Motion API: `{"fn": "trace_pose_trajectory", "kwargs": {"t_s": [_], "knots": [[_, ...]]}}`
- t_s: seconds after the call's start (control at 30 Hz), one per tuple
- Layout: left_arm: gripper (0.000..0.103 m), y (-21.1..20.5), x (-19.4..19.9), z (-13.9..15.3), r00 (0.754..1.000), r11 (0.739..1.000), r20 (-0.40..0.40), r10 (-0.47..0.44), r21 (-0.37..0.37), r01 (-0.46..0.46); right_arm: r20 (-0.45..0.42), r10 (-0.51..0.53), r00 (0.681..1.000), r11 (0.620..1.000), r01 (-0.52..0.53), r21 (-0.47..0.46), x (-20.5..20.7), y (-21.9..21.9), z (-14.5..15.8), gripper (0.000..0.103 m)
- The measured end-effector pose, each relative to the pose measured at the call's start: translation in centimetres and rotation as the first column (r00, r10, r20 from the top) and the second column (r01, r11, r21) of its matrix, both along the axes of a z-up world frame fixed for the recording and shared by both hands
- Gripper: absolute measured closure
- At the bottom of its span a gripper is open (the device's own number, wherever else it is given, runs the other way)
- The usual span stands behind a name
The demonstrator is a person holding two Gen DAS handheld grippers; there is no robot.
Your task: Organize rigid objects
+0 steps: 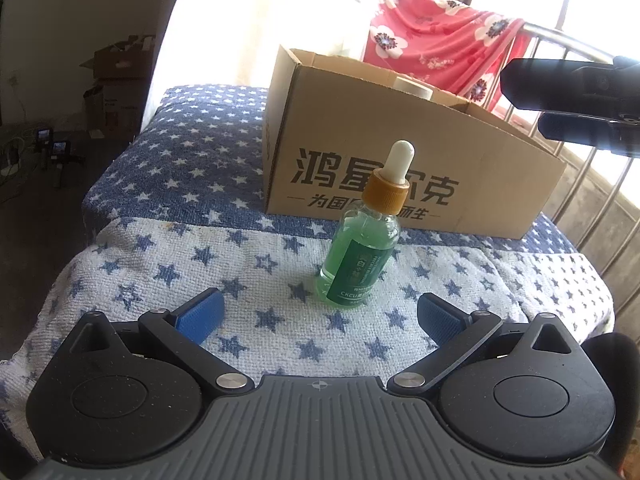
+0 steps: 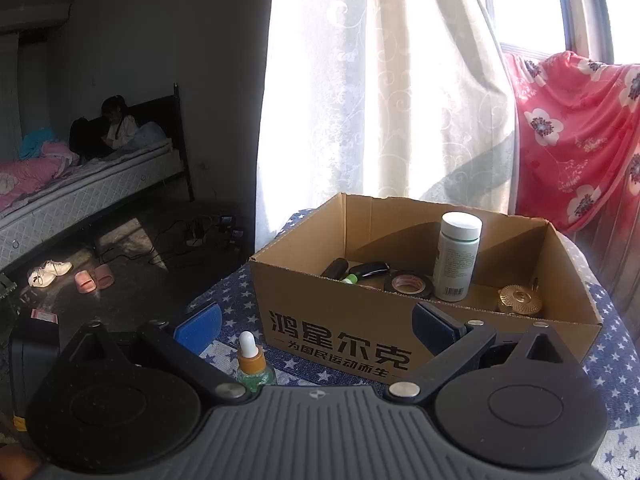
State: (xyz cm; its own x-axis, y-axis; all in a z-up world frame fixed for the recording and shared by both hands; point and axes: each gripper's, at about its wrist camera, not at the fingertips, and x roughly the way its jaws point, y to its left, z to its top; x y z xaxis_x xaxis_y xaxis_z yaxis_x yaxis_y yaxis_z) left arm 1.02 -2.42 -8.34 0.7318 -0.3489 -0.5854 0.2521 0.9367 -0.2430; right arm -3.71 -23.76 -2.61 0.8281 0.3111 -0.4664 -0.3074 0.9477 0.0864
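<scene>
One dropper bottle of green liquid stands upright on the star-patterned cloth, just in front of the cardboard box and apart from it. The left tool hovers low in front of the bottle, jaws spread wide and holding nothing, its blue pads on either side of the bottle's line. The right tool is above and in front of the box, also wide and holding nothing. Inside the box stand a white pill bottle, a roll of black tape, a gold disc, a black case and a dark tube. Behind the box hangs a pink floral cloth.
</scene>
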Motion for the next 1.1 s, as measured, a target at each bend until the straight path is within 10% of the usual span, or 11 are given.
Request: {"fn": "trace_pose_trajectory", "kwargs": {"t_s": [0.33,0.63,1.1], "knots": [[0.0,-1.6,-1.1,0.7,0.992,0.992,0.126,-0.025,0.122,0.01,-0.109,0.071,0.992,0.997,-0.067,0.048,1.3,1.0,-2.7,0.004],[0.01,-2.2,0.1,0.2,0.99,0.991,0.132,-0.048,0.129,0.031,-0.211,0.131,0.969,0.989,-0.114,0.091,3.3,1.7,-5.0,0.036],[0.059,-2.4,1.9,0.2,0.998,0.996,0.057,-0.039,0.087,0.034,-0.21,0.168,0.963,0.98,-0.14,0.144,4.5,1.8,-5.4,0.072]]}}
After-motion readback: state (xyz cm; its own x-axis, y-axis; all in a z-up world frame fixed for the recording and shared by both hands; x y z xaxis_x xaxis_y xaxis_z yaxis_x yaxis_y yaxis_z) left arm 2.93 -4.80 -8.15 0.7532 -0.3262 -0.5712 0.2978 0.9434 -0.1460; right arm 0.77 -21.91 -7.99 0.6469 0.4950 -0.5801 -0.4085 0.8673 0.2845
